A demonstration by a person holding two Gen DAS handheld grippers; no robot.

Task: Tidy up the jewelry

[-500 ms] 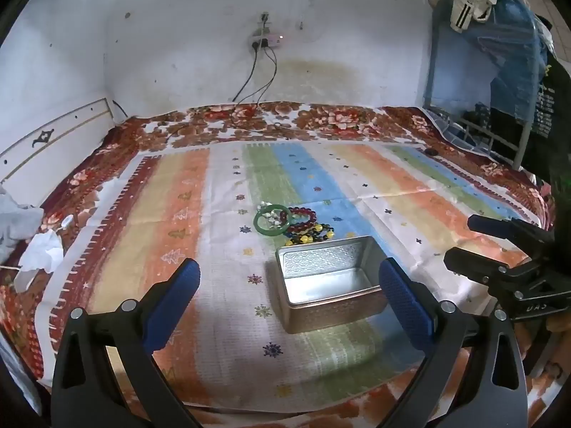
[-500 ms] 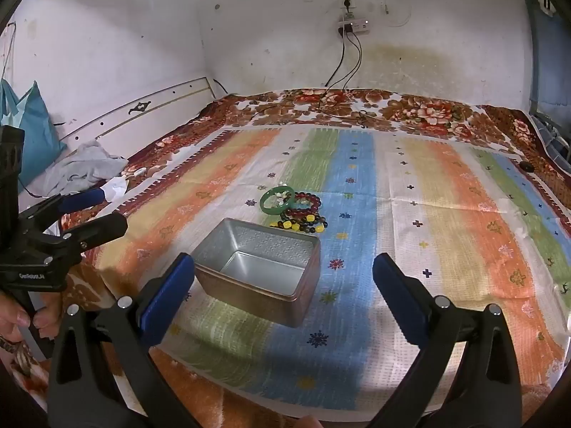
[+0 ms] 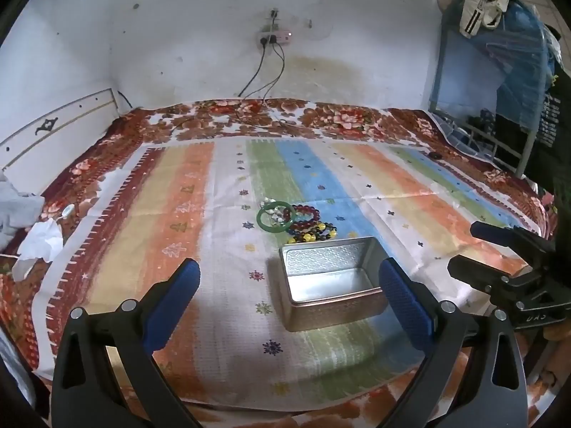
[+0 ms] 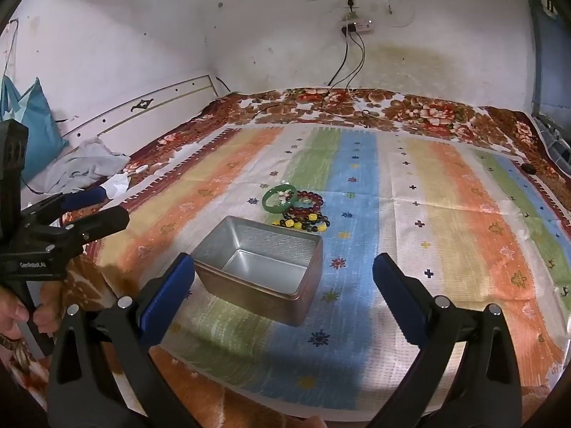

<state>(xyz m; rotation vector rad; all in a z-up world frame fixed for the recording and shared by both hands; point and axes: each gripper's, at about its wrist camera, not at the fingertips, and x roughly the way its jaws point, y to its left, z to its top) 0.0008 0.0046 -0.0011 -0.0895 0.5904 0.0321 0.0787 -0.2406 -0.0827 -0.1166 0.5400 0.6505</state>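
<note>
Both tongs stand spread wide with nothing between their blue pads. The left gripper (image 3: 289,292) hangs above the near edge of the striped cloth (image 3: 185,221), its 2 fingers framing the tin box (image 3: 330,285) from the near side without touching it. The right gripper (image 4: 283,285) hangs likewise above the near edge, the tin box lying just beyond its left finger.

The tin box is open, upright and holds nothing visible. The jewelry lies in 1 cluster on the cloth just beyond the box's far side: a green bangle (image 3: 275,219) at the left, overlapping small white beads (image 3: 273,210); a dark red bead bracelet (image 3: 303,214) to its right; a yellow-and-dark bead bracelet (image 3: 314,233) nearest the box. No piece is inside the box.

A hand (image 4: 14,315) grips the left tool's handle at the right view's left edge.
</note>
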